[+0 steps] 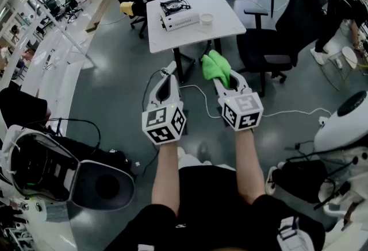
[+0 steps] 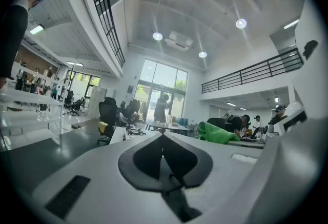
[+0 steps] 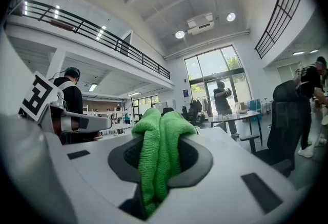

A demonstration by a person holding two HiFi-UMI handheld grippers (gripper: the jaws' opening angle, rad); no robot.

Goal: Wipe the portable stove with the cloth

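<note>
- Clamped on the cloth (image 3: 160, 159) with the right tongs (image 1: 223, 78); pinched on a green fold between the jaws, with the rest bunched up past the tips.
- Shut on nothing with the left tongs (image 1: 168, 74); jaws together, pads meeting in a thin line, with no thing between.
- Held out side by side, at much the same reach, over the grey floor (image 1: 115, 89); touching neither each other nor anything else.
- Farther out, across a stretch of floor, to the white table (image 1: 227, 20); well short of its near edge with both tongs.
- On that table, toward the far left side, the stove (image 1: 177, 12); flat on its base with the burner grate up; just beside it on the right, a small white cup (image 1: 206, 18).
- Around the table, a black chair (image 1: 270, 43) on the right and a white cable (image 1: 201, 92) trailing over the floor below the tongs.
- Judged as the very start of the job: cloth picked up and firmly held, so that part done; no wiping done as far as can be seen, with cloth and stove well apart.
- Left to do, by this reading: close the gap to the table; lower the cloth onto the top of the stove; rub across the grate, the top plate and likely the sides; perhaps steady the body with the left tongs meanwhile.
- Too far off to tell whether there is any dirt or spill on the stove.
</note>
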